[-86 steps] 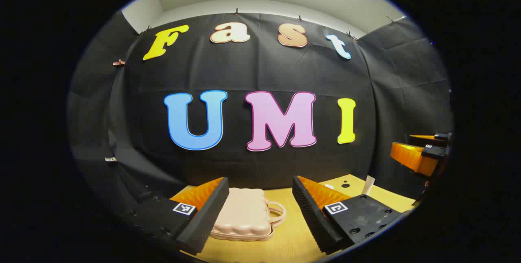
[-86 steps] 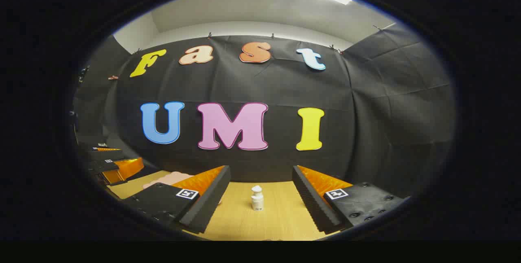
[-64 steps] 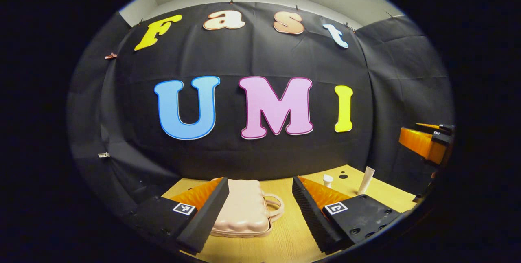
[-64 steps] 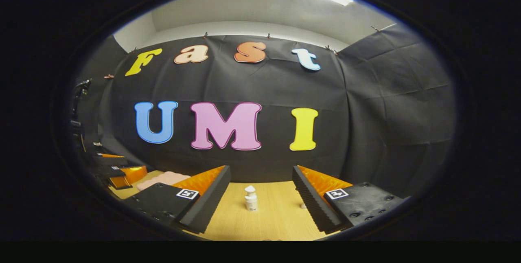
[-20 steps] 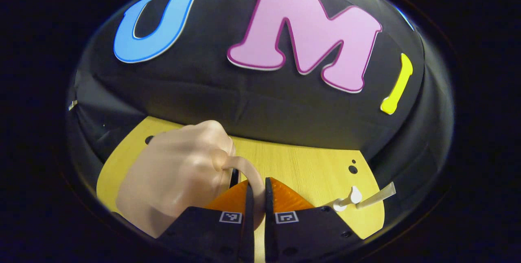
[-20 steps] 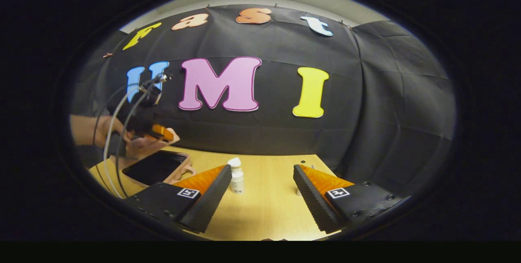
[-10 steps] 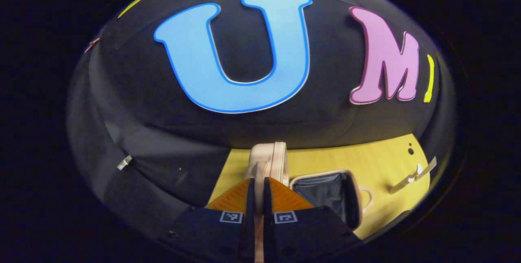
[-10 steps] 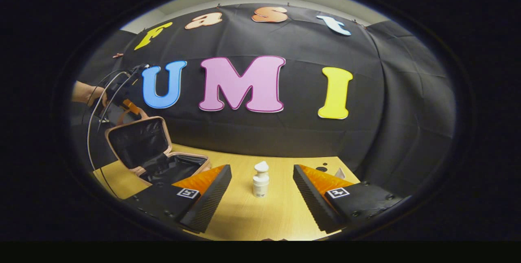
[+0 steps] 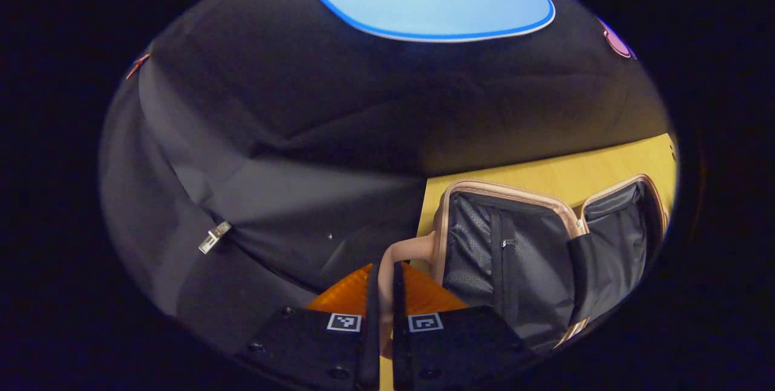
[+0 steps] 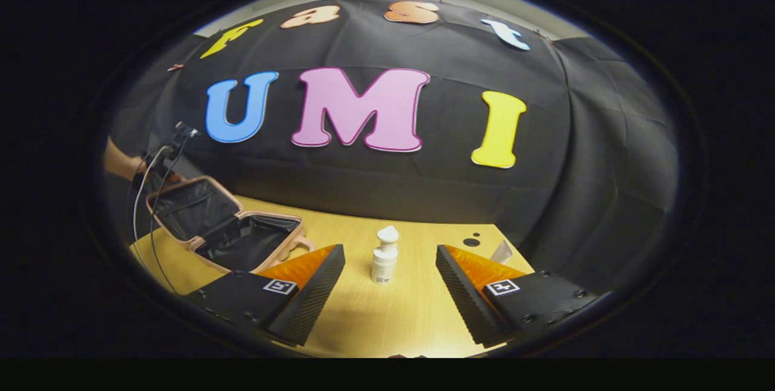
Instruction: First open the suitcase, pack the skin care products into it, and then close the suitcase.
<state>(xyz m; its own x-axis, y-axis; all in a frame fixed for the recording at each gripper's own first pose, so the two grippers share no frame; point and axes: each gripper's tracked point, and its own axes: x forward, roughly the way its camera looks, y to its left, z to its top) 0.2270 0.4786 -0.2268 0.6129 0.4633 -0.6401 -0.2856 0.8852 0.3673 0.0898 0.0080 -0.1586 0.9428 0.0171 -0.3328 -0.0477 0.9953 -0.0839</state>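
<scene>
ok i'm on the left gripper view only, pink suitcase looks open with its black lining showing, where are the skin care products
observer: a small white plastic pump bottle stands upright on the wooden table, to the right of the pink hard-shell suitcase.
operator: left hand-held gripper is clamped on the pink loop handle, is the right hand-held gripper on that bottle
observer: no, its fingers are open and the bottle stands just beyond their tips, untouched.
operator: anything else to pack
observer: a white tube peeks out behind that gripper's right finger, near the table's far edge.
</scene>
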